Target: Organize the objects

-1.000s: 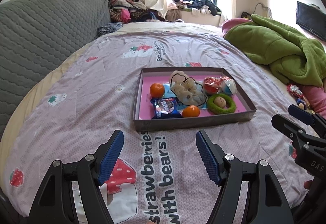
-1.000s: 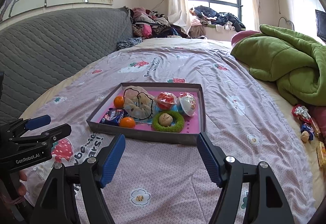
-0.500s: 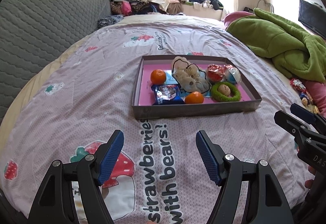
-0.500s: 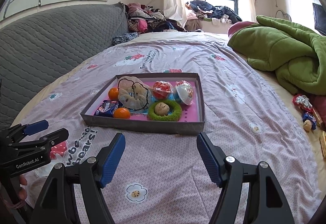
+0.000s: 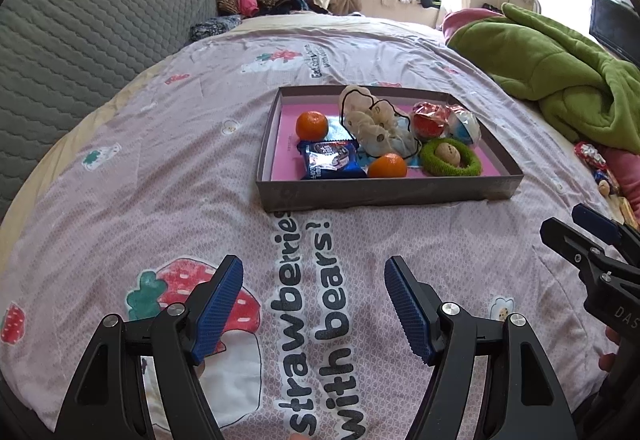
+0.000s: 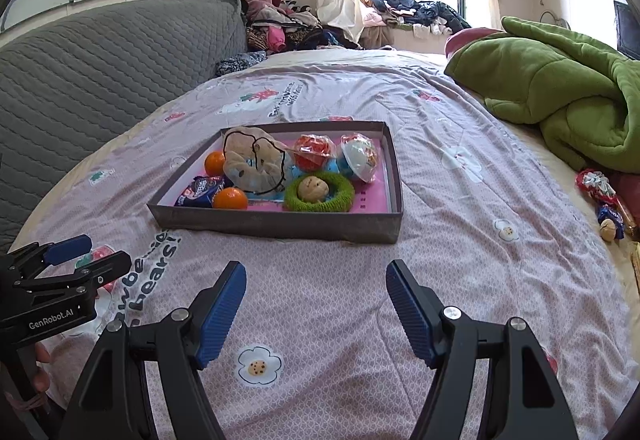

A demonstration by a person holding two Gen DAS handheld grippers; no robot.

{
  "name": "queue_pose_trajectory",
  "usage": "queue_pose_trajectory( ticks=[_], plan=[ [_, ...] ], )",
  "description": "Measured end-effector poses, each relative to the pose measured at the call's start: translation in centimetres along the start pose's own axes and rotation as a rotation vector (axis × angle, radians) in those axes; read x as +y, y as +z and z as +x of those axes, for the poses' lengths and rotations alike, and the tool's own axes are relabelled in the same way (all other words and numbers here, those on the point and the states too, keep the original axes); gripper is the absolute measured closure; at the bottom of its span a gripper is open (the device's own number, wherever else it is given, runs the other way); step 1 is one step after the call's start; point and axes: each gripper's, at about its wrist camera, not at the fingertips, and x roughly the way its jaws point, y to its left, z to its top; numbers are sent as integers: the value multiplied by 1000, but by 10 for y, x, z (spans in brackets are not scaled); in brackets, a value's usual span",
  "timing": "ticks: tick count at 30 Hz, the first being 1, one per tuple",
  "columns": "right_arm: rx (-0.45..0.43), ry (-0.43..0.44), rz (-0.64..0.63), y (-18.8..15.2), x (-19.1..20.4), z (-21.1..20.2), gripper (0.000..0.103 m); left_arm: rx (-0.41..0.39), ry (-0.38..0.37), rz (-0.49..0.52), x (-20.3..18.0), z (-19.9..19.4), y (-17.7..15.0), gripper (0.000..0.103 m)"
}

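A: While both my grippers hang over the bedspread (image 5: 120,176), what's in them?

B: Nothing. My left gripper (image 5: 314,304) has its jaws wide apart over the "strawberries with bears!" print, and my right gripper (image 6: 316,310) is spread just as wide over plain fabric. Each one's base is cut off by the bottom edge.

A: Where's the stuff?

B: In the shallow grey box (image 5: 384,192) ahead of both, on the bedspread. Two oranges, one at the back (image 5: 312,125) and one near the front wall (image 5: 387,165), a blue snack packet (image 5: 330,159) between them, a green ring (image 5: 451,157) with a small beige thing in its middle, can't tell what.

A: And the rest?

B: A cream pouch (image 5: 376,126) covers the centre and hides what lies under it. Two wrapped round items (image 6: 336,154) behind it, labels unreadable. More wrapped bits (image 6: 604,200) lie by the green blanket (image 6: 560,88), partly cut off at the right edge.
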Motion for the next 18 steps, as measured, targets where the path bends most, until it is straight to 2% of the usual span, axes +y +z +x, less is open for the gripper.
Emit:
queue_pose_trajectory(
  ticks=[12, 18],
  plan=[
    [36, -17, 5, -13, -3, 12, 31, 34, -5, 2, 0, 13, -6, 28],
    [36, -21, 5, -17, -5, 17, 31, 21, -10, 8, -1, 19, -10, 28]
  ],
)
